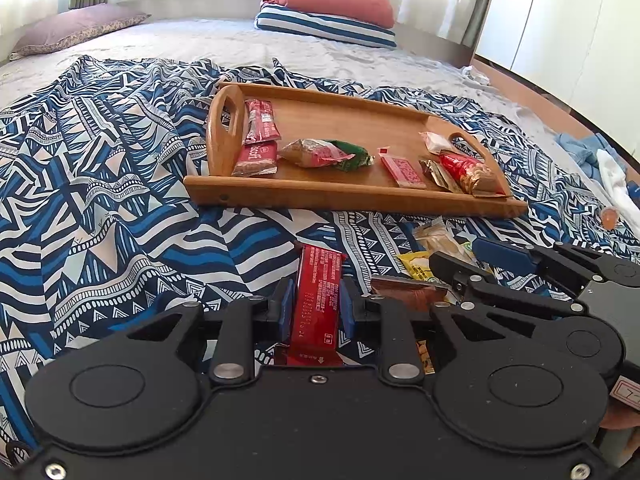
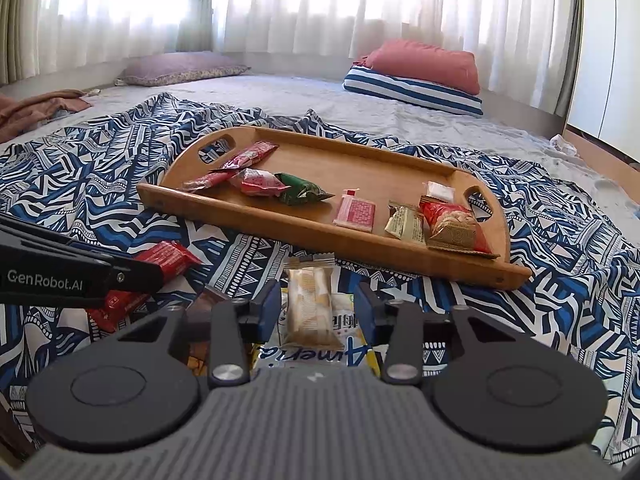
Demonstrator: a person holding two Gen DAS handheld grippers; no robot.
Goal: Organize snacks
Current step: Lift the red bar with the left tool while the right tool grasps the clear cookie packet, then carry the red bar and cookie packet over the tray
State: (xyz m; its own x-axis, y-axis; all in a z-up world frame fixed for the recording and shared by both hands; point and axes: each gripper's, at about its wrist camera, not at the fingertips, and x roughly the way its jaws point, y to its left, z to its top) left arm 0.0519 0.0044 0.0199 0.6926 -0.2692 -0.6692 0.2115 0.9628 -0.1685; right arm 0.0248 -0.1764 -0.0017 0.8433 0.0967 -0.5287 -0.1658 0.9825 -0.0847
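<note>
A wooden tray (image 1: 320, 196) (image 2: 280, 220) lies on the patterned bedspread and holds several snack packets. My left gripper (image 1: 318, 312) is shut on a red snack bar (image 1: 320, 296), just above the spread in front of the tray; the bar also shows in the right wrist view (image 2: 168, 258). My right gripper (image 2: 318, 312) is open, its blue pads either side of a beige cracker packet (image 2: 310, 304) that lies on a yellow and white packet (image 2: 344, 354). In the left wrist view the right gripper (image 1: 464, 264) sits over the loose packets (image 1: 416, 264).
A brown packet (image 1: 404, 290) (image 2: 208, 300) lies between the grippers. Pillows (image 1: 332, 12) (image 2: 420, 72) lie at the far end of the bed. Blue and white cloths (image 1: 600, 160) lie at the right edge. A white wardrobe (image 1: 560, 20) stands at the far right.
</note>
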